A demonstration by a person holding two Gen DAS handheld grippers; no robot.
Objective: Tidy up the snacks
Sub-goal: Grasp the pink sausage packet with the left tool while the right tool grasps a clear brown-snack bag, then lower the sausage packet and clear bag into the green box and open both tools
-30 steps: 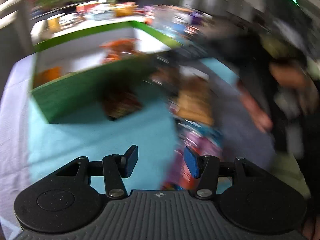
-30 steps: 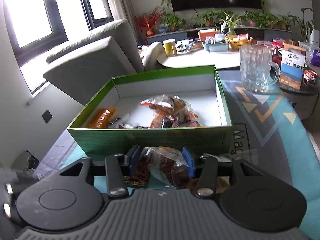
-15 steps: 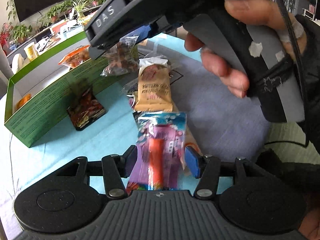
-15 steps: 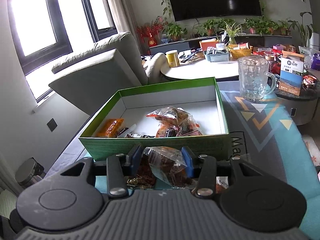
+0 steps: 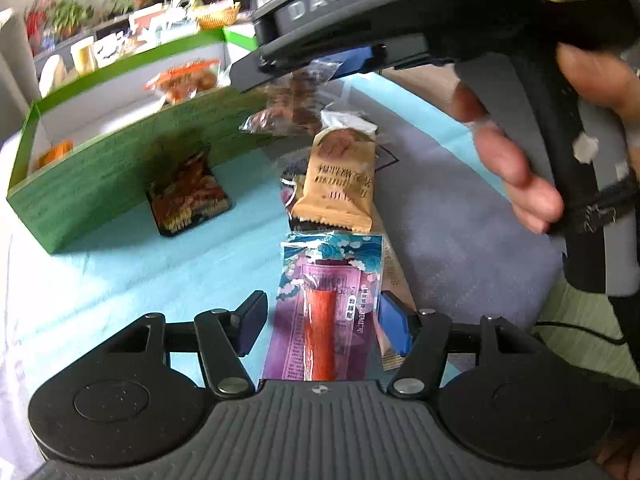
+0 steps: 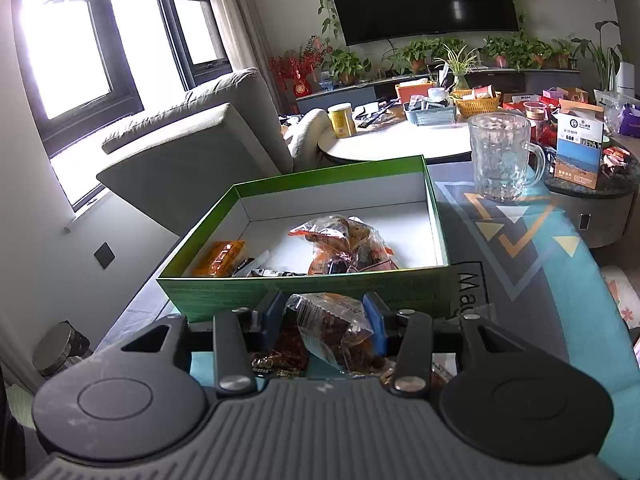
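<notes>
A green box (image 6: pixel 304 288) with a white inside holds several snack packets. My right gripper (image 6: pixel 325 320) is shut on a clear bag of brown snacks (image 6: pixel 336 332), held just in front of the box's near wall; the bag also shows in the left wrist view (image 5: pixel 288 112). My left gripper (image 5: pixel 320 328) is open, its fingers on either side of a purple and blue packet (image 5: pixel 328 304) lying on the mat. A tan packet (image 5: pixel 340 180) lies beyond it. A dark red packet (image 5: pixel 186 200) leans against the green box (image 5: pixel 100 176).
A glass mug (image 6: pixel 500 160) stands on the teal patterned mat (image 6: pixel 560 264) right of the box. A blue and white carton (image 6: pixel 580 140) sits on a round side table. A grey sofa (image 6: pixel 192 152) is at the left. A cluttered white table (image 6: pixel 400 140) is behind.
My left gripper has come down over the purple packet, which now lies between its open fingers. My right gripper has risen a little with the clear bag.
</notes>
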